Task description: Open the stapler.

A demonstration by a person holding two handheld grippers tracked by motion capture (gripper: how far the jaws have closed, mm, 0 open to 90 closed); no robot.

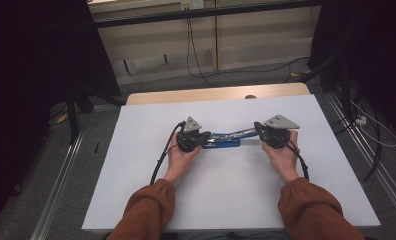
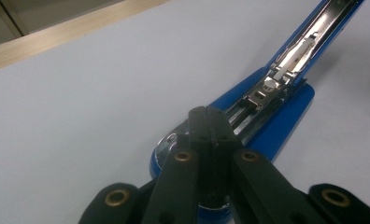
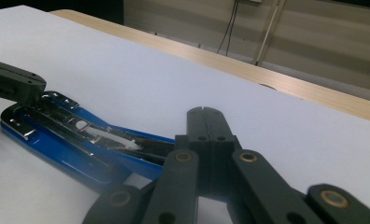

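Stapler (image 1: 226, 139), blue, opened out flat, is seen near the middle of the desk (image 1: 151, 190), lying between the two hands. Desk noted first as largest item: a white top with a pale wooden strip (image 1: 211, 94) along the far edge. The stapler's blue base rests on the white surface, while its upper arm with the bright metal staple channel (image 2: 290, 58) is swung open and raised toward the right side in the high view.

Left hand-held gripper (image 1: 202, 138) is held at the stapler's left end. Its jaws are seen fully closed, pads pressed together, tips set on the chrome front of the base (image 2: 167, 140) in the left gripper view; whether anything is pinched between them cannot be told.

Right hand-held gripper (image 1: 258, 128) is held at the far end of the raised arm. Its jaws are likewise closed together, lying over the blue arm (image 3: 145, 161) in the right gripper view; an actual grip cannot be confirmed.

Both hands (image 1: 181, 160) are wrapped around the gripper bodies, rust-coloured sleeves (image 1: 146, 212) entering from below.
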